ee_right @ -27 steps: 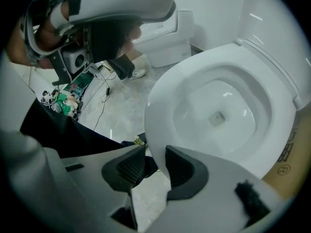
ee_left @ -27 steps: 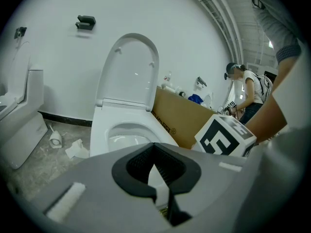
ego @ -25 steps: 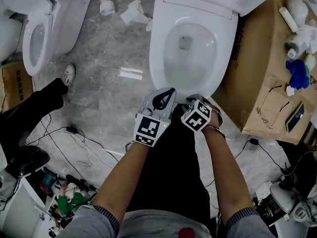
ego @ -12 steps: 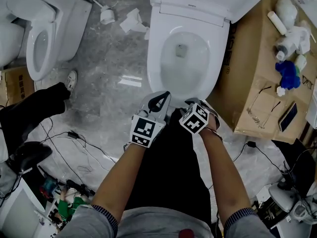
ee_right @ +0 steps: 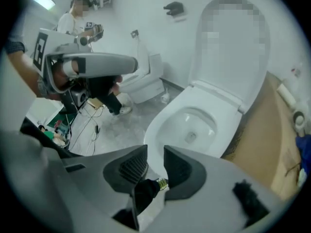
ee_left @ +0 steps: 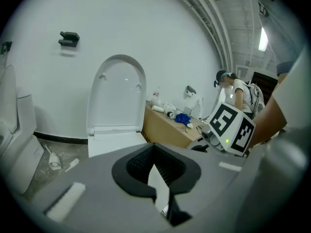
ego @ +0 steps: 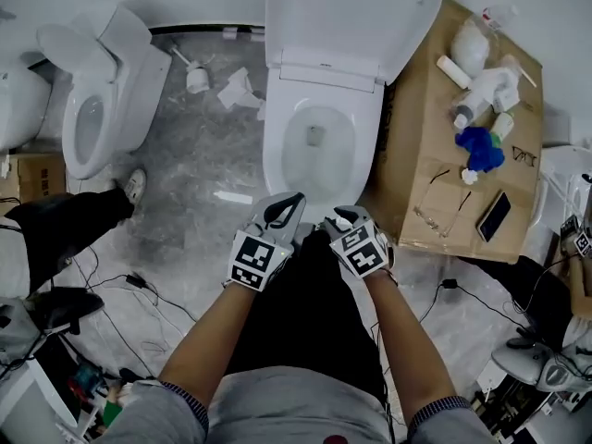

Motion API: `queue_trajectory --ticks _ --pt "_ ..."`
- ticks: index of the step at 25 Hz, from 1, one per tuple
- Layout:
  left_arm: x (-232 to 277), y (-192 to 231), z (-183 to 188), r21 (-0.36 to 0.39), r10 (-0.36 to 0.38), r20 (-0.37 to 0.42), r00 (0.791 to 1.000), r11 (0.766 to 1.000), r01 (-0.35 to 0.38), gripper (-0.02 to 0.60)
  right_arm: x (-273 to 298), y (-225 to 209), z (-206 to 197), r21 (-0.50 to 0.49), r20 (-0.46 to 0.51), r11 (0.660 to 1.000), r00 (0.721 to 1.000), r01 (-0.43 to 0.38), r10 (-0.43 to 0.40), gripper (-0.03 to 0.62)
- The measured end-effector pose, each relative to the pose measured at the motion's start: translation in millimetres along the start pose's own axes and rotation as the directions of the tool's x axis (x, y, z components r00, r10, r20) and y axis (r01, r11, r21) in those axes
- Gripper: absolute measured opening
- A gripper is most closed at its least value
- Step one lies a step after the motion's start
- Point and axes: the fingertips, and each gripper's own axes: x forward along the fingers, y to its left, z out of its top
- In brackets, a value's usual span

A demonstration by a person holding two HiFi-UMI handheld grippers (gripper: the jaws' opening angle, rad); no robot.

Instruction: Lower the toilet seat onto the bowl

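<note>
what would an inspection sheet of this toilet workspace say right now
surface: grey mottled floor, littered.
job's things: toilet seat raised upright behind the bowl, not yet lowered; bowl open.
clutter: paper scraps on the floor left of the bowl; cardboard box right of it carrying bottles, a blue cloth and a phone.
grippers: left tongs shut, empty; right tongs apart, just been closing a little, nothing between them; both in front of the bowl, touching nothing.
cables: black cables loose on the floor either side of the person.
surroundings: second toilet at left; another person's leg near it.
</note>
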Motion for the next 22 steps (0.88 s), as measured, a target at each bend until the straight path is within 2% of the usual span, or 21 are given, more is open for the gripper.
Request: queue_trajectory --ticks 2,6,10,12,14,16,18,22 --pt "-15.6 -11.0 18.6 0.011 -0.023 0.004 1.0 1.0 0.023 0.008 -30.2 8.0 15.0 0.018 0.081 0.999 0.996 0.033 -0.034 0.093" --pt "-50.3 -33.1 51.7 0.042 -0.071 0.021 0.997 0.997 0.07 0.008 -93.7 30.4 44.5 -0.014 0.2 0.996 0.976 0.085 -0.08 0.056" --pt "-79.5 -58.4 77.4 0.103 -0.12 0.031 0.992 0.988 0.116 0.008 -154.9 48.8 73.1 0.028 0.318 0.991 0.938 0.133 -0.135 0.03" --pt "-95.2 -65.4 98.0 0.129 -0.117 0.055 0.992 0.986 0.11 0.008 -186.2 58.4 90.4 0.04 0.373 0.988 0.915 0.15 -0.155 0.02" --pt "-111.4 -68.4 126.8 0.125 -0.112 0.093 0.989 0.987 0.1 0.008 -219.1 67.4 115.2 0.049 0.448 0.985 0.878 0.165 -0.17 0.015" --pt "-125.4 -73.5 159.9 0.127 -0.123 0.138 0.983 0.986 0.106 0.008 -254.5 73.6 143.2 0.057 0.537 0.982 0.824 0.178 -0.18 0.015" --pt "-137.0 -82.9 190.4 0.151 -0.147 0.17 0.974 0.981 0.122 0.008 -288.2 79.0 165.8 0.064 0.61 0.982 0.772 0.176 -0.178 0.015" --pt "-158.9 -100.4 246.9 0.199 -0.189 0.218 0.958 0.969 0.146 0.008 -348.4 88.0 201.9 0.056 0.708 0.982 0.686 0.181 -0.166 0.015"
